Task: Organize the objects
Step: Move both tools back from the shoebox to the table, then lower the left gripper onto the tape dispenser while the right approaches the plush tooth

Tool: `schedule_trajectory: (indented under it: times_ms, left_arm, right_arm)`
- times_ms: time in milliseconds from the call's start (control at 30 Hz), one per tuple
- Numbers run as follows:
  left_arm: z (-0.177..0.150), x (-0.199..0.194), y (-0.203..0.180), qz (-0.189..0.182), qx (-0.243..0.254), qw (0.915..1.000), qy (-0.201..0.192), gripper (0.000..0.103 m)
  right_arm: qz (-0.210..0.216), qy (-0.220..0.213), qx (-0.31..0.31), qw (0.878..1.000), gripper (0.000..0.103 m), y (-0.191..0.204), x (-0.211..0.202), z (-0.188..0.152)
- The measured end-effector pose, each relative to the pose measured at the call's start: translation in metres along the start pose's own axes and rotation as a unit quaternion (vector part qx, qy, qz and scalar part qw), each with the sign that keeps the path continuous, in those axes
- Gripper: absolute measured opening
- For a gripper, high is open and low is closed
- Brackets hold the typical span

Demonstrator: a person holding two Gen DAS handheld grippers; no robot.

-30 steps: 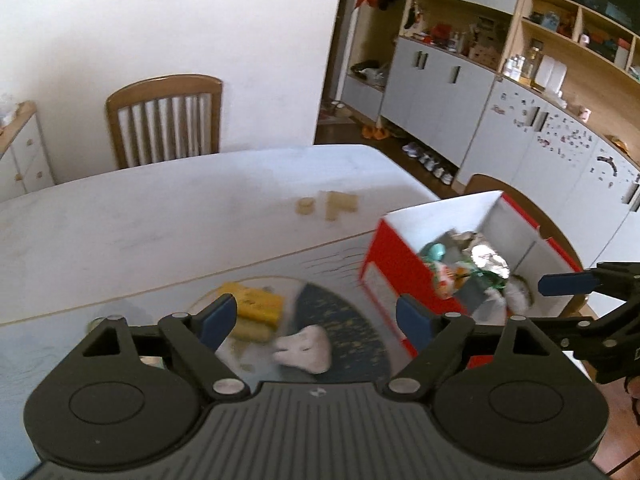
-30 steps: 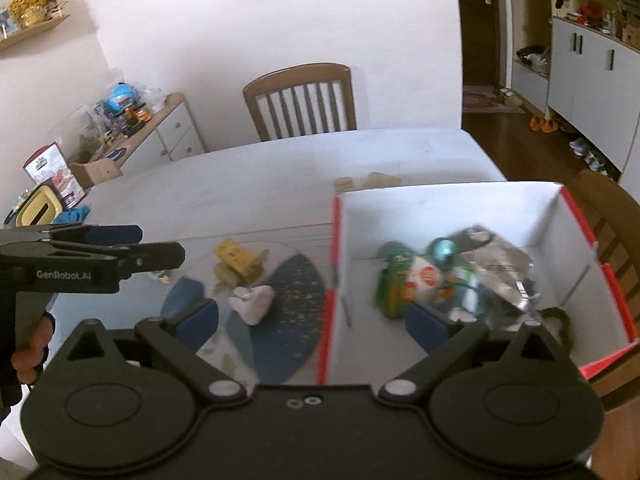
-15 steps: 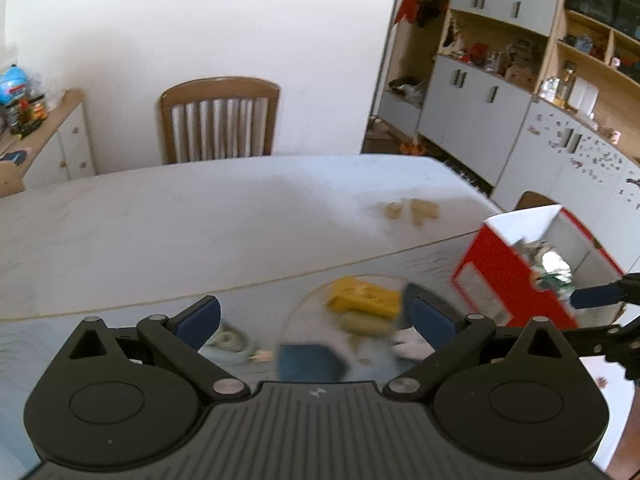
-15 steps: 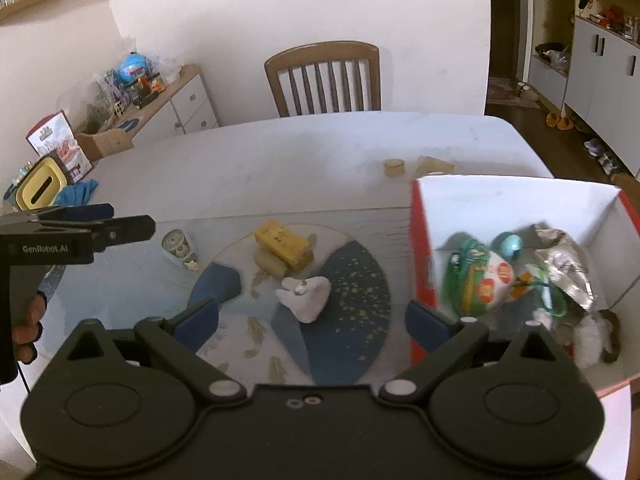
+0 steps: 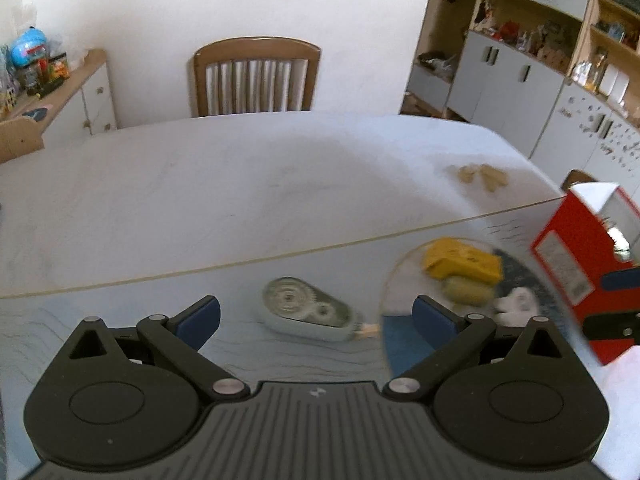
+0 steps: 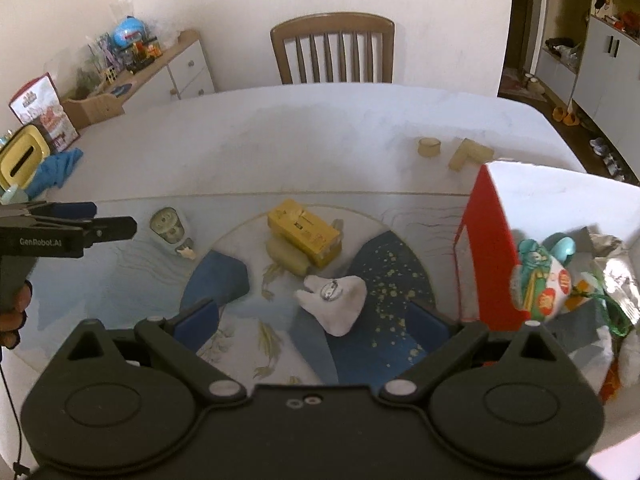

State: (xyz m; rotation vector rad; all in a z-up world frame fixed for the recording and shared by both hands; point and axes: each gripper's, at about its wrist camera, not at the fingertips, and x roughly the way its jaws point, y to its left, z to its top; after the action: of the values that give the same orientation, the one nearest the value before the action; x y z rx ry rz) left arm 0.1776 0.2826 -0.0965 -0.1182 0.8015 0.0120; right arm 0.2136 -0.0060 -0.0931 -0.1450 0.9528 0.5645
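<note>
Objects are still lying loose: correction tape (image 5: pixel 308 314) on the tabletop (image 5: pixel 240 184), yellow box (image 6: pixel 304 230) and white tooth (image 6: pixel 334 298) beside the part-filled red box (image 6: pixel 486 248); both tools, left (image 5: pixel 316 318) and right (image 6: pixel 312 320), are standing wide, empty.

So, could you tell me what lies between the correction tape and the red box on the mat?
In the right wrist view, the yellow box and the white tooth-shaped piece lie between the correction tape and the red box.
</note>
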Motion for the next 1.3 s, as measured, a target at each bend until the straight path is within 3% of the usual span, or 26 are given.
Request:
schedule_trajectory:
  times_ms: [267, 500, 1000, 1233, 1300]
  left_arm:
    - [-0.004, 0.033, 0.007, -0.004, 0.019, 0.9997, 0.013, 0.103]
    - [-0.002, 0.061, 0.011, -0.002, -0.004, 0.9996, 0.027, 0.103]
    - [-0.012, 0.075, 0.005, 0.012, 0.011, 0.9996, 0.025, 0.101]
    - [-0.015, 0.074, -0.005, 0.025, 0.049, 0.9984, 0.014, 0.086]
    - [-0.015, 0.074, -0.006, 0.026, 0.051, 0.9982, 0.015, 0.086]
  right_arm:
    - [-0.022, 0.033, -0.005, 0.999, 0.096, -0.001, 0.037, 0.0]
    - [-0.03, 0.045, 0.006, 0.999, 0.095, -0.003, 0.059, 0.004]
    - [-0.049, 0.059, 0.01, 0.997, 0.089, -0.004, 0.085, 0.004]
    - [-0.05, 0.06, 0.001, 0.997, 0.081, -0.003, 0.088, 0.003]
    - [-0.054, 0.059, -0.01, 0.997, 0.078, 0.001, 0.088, 0.003]
